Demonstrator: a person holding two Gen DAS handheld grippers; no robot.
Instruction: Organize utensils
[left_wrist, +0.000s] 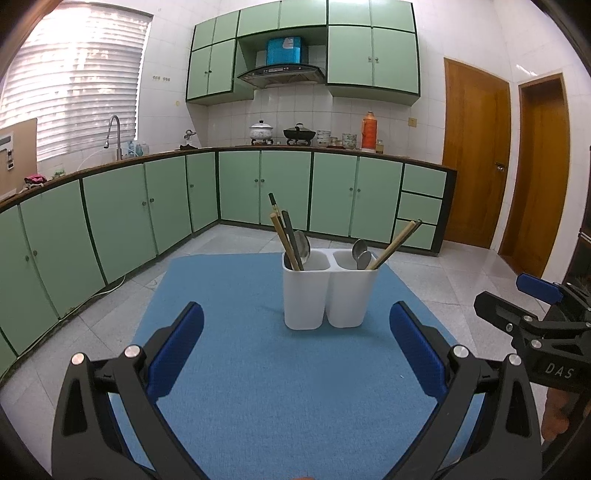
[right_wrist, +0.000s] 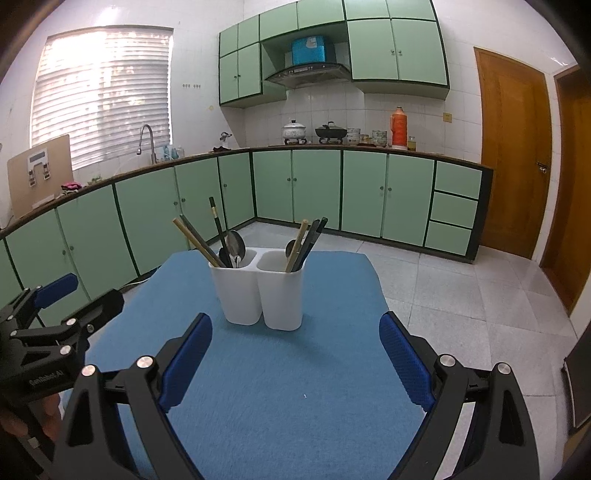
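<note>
A white two-compartment utensil holder (left_wrist: 328, 295) stands upright on a blue mat (left_wrist: 280, 387); it also shows in the right wrist view (right_wrist: 264, 295). Each compartment holds chopsticks (left_wrist: 282, 236) and metal spoons (left_wrist: 360, 253), leaning outward. My left gripper (left_wrist: 295, 328) is open and empty, just in front of the holder. My right gripper (right_wrist: 295, 339) is open and empty, also in front of the holder. The right gripper shows at the right edge of the left wrist view (left_wrist: 517, 302). The left gripper shows at the left edge of the right wrist view (right_wrist: 77, 295).
Green cabinets (left_wrist: 147, 214) run along the left and back under a counter with a sink tap (left_wrist: 114, 133), pots (left_wrist: 262, 131) and a red flask (left_wrist: 368, 129). Wooden doors (left_wrist: 476, 155) stand at the right. Grey tiled floor (left_wrist: 443, 277) surrounds the mat.
</note>
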